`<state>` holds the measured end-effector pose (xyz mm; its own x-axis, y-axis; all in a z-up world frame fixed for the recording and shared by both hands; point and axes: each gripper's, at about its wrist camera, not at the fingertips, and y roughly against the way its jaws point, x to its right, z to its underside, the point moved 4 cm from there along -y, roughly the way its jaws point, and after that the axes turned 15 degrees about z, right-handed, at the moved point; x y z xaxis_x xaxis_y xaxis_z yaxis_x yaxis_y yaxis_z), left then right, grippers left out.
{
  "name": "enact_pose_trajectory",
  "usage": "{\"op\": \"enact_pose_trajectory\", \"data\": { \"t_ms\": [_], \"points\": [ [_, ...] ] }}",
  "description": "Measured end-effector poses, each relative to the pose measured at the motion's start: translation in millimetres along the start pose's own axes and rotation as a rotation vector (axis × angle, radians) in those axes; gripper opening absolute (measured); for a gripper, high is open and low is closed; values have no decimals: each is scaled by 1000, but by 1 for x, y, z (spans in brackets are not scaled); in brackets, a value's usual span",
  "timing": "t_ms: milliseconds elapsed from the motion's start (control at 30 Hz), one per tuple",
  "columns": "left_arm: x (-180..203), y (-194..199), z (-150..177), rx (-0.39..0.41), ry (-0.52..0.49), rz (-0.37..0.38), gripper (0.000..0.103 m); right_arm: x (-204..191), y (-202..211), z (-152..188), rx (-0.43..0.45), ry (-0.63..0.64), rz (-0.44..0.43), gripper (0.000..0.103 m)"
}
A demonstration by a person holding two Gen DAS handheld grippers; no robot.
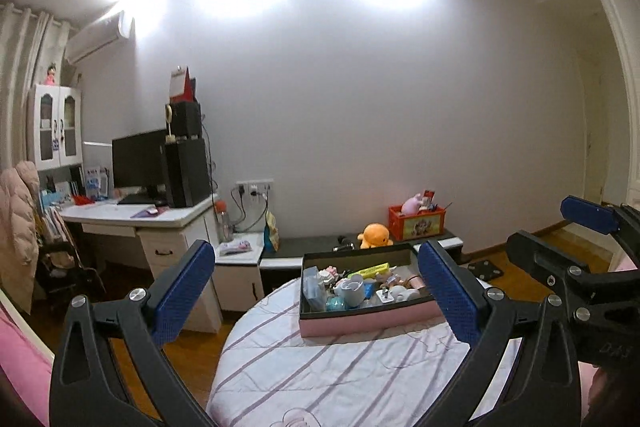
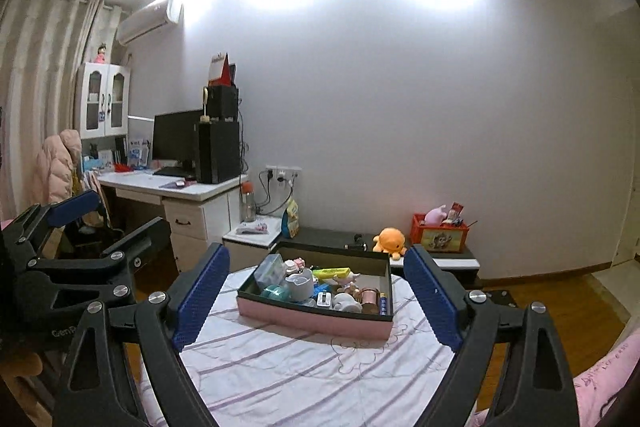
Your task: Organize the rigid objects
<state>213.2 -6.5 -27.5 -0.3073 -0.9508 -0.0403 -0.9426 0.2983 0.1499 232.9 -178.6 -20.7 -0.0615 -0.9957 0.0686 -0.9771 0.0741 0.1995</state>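
Observation:
A shallow pink box with a dark inside sits on a round table with a striped white cloth. It holds several small items, among them a grey cup, a yellow-green marker and a teal jar. The box also shows in the right wrist view, with a copper tin inside. My left gripper is open and empty, short of the box. My right gripper is open and empty, also short of it. Each gripper shows at the edge of the other's view.
Behind the table stand a low dark bench with an orange plush octopus and a red toy crate. A white desk with a monitor and speakers is at the left. Wooden floor surrounds the table.

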Motion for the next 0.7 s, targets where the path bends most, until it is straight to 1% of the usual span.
{"op": "enact_pose_trajectory", "data": {
  "t_ms": [100, 267, 467, 700],
  "points": [
    [9, 31, -6, 35, -23, -17, 103, 1, 28, -3, 30, -4, 14, 90],
    [22, 68, -16, 77, -40, -30, 103, 4, 68, -8, 64, -22, 14, 90],
    [32, 105, -19, 102, -49, -58, 103, 5, 106, -11, 116, -16, 33, 90],
    [39, 136, -20, 113, -25, -55, 103, 6, 139, -9, 125, -19, 35, 90]
  ]
}}
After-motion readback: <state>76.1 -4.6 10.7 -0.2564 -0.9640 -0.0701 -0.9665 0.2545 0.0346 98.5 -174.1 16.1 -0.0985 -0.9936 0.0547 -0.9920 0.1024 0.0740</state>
